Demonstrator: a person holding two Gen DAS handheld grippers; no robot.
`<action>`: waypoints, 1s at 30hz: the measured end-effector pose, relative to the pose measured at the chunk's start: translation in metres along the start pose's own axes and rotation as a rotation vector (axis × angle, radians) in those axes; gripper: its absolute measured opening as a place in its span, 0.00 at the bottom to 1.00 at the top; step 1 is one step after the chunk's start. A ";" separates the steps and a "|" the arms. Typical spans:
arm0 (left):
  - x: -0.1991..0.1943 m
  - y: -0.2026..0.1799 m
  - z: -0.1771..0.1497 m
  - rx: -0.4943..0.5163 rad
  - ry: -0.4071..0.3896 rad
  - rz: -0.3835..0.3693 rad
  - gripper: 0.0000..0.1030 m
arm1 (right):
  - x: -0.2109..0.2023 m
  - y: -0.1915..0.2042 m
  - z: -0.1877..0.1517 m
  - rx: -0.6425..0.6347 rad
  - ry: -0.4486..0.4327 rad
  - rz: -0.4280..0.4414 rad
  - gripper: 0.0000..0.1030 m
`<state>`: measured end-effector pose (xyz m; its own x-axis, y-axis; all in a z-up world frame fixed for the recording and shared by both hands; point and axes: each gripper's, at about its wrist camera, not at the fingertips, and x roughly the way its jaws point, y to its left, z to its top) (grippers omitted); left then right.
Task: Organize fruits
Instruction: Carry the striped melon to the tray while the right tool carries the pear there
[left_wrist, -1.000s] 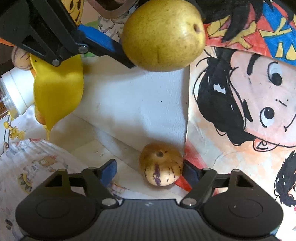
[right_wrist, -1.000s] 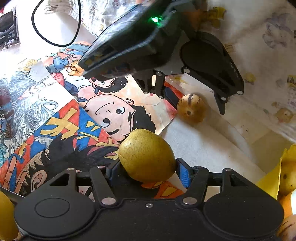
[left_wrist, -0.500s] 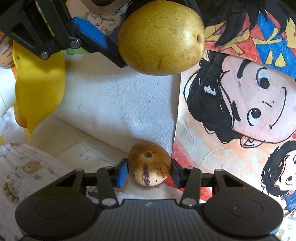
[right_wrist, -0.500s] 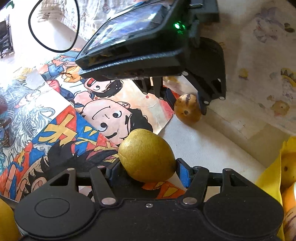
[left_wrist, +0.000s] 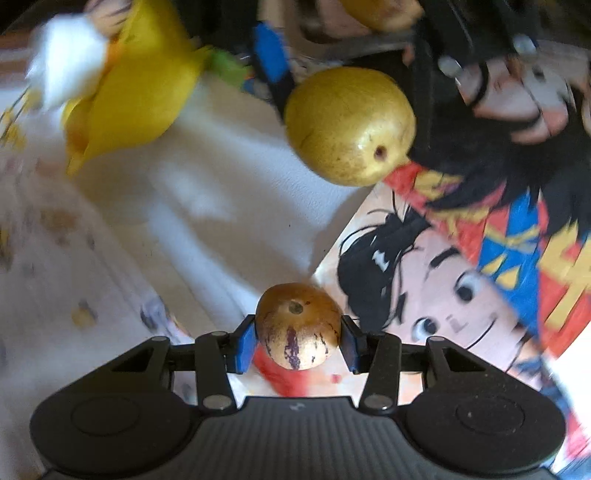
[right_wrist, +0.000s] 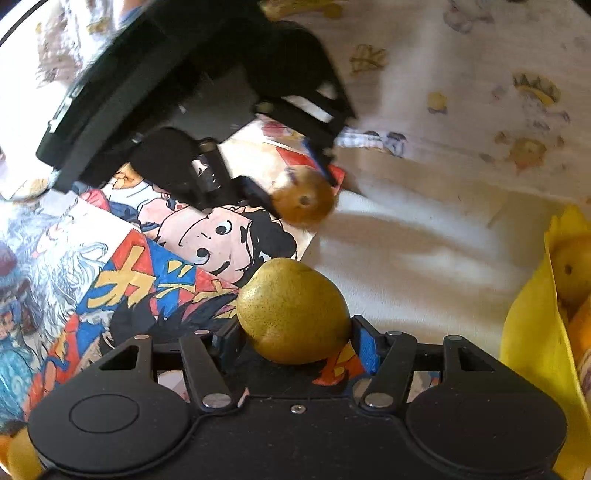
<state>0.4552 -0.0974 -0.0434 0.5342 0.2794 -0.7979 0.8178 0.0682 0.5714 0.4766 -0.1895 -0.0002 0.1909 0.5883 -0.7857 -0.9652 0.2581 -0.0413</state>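
Observation:
My left gripper (left_wrist: 297, 338) is shut on a small tan fruit with purple streaks (left_wrist: 298, 325), held just above the cartoon poster (left_wrist: 480, 295). The right wrist view shows that same streaked fruit (right_wrist: 304, 199) between the left gripper's fingers, lifted off the table. My right gripper (right_wrist: 295, 341) is shut on a yellow-green pear (right_wrist: 293, 310). In the left wrist view this pear (left_wrist: 349, 125) hangs at the upper middle, clamped by the blue pads.
A yellow bag (right_wrist: 535, 332) with more fruit inside lies at the right; the same yellow bag (left_wrist: 136, 88) sits upper left in the left wrist view. White cloth (left_wrist: 192, 192) and a printed sheet (right_wrist: 480, 92) cover the table beside the poster.
The left gripper's jaws closed onto the streaked fruit, then lifted it and rolled, so the scene rotated and blurred. The right gripper kept its hold on the pear.

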 end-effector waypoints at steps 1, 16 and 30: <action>-0.002 0.001 -0.002 -0.051 -0.001 -0.004 0.49 | -0.001 0.000 0.000 0.016 0.001 -0.002 0.61; -0.016 -0.001 -0.024 -0.757 -0.071 0.105 0.49 | 0.001 -0.006 0.001 0.272 -0.036 -0.051 0.61; -0.018 -0.005 -0.057 -0.983 -0.146 0.026 0.48 | 0.000 -0.009 -0.004 0.394 -0.074 -0.084 0.60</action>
<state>0.4292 -0.0484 -0.0214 0.6248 0.1762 -0.7606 0.2996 0.8455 0.4420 0.4848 -0.1953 -0.0022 0.2930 0.6026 -0.7423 -0.8060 0.5733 0.1474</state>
